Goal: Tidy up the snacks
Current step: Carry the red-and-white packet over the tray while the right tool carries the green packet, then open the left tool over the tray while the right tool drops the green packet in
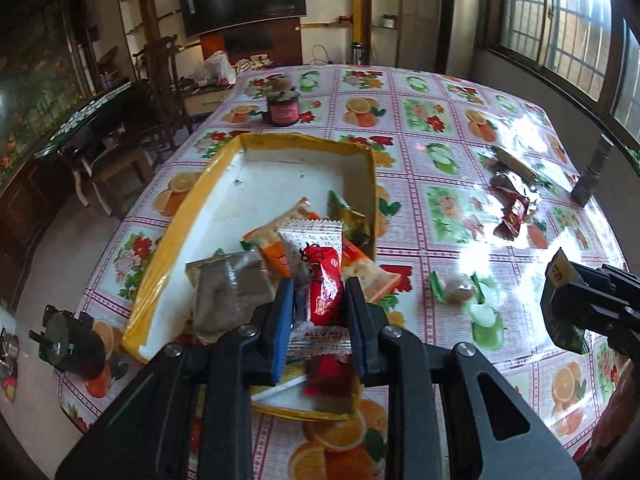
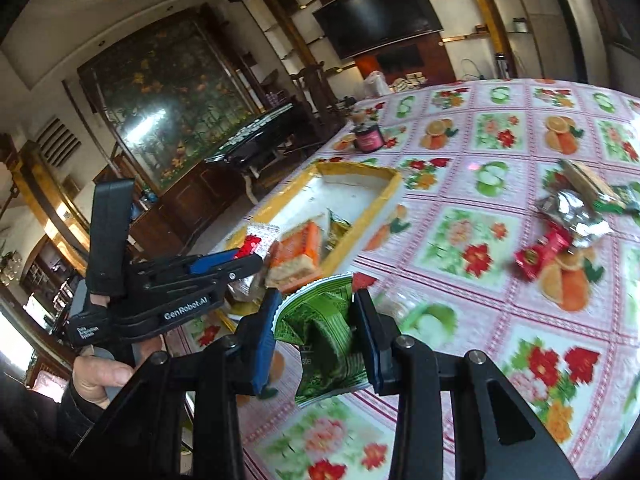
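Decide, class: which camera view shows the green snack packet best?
The right wrist view: the green snack packet fills the centre, clamped in the right gripper. The left wrist view shows only its dark end at the right edge, mostly hidden by that gripper.

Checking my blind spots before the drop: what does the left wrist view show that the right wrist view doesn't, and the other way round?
Left wrist only: the gray packet in the box, a loose green-wrapped candy on the cloth, and the window.
Right wrist only: the hand holding the left gripper, and the fish tank.
Both: the yellow box, the jar, the red-and-white packet held by the left gripper, and the green packet held by the right gripper.
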Motion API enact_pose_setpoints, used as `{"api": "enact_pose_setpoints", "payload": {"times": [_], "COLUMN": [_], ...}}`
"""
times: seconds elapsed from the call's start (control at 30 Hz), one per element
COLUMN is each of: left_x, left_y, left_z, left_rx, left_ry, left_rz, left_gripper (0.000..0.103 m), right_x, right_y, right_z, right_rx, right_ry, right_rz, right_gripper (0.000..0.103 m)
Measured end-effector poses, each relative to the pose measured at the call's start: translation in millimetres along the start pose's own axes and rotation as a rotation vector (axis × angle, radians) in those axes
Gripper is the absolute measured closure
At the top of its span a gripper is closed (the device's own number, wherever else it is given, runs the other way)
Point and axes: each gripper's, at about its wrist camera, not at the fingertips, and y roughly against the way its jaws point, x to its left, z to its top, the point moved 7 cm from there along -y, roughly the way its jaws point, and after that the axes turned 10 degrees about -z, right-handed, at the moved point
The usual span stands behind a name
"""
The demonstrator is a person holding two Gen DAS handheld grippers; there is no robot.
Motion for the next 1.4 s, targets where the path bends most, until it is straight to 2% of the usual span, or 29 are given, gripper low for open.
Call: {"api": "enact_pose_setpoints", "payload": {"times": [0.27, 0.57, 0.77, 0.93, 1.4], "left_x": [33.4, 73.6, 78.7, 81.8, 97.7], "left_y": [-0.1, -2.2, -12.8, -25.4, -46.0], "left_z": [-0.9, -2.9, -0.7, 9.7, 19.1], "left_rx": [0.0, 0.006, 0.024, 0.029, 0.053], "left_ry": [0.055, 0.118, 0.131, 0.116, 0.125], "left_rz": [0.02, 0.063, 0.058, 0.097, 0.125], "left_gripper": [0.076, 0.075, 0.075, 0.075, 0.075], "right_x": [26.4, 32.7, 32.0, 32.8, 22.7], "right_y": [-26.7, -56.6, -87.3, -113.9, -157.1], "right_z": [16.1, 32.5, 51.9, 64.0, 65.2], "right_rx": [0.011, 0.016, 0.017, 0.028, 0.1], "right_ry": [0.029, 0.005, -0.024, -0.027, -0.033], "right_rz": [0.056, 0.096, 0.105, 0.101, 0.083], "right_gripper": [0.067, 0.067, 0.067, 0.067, 0.066]}}
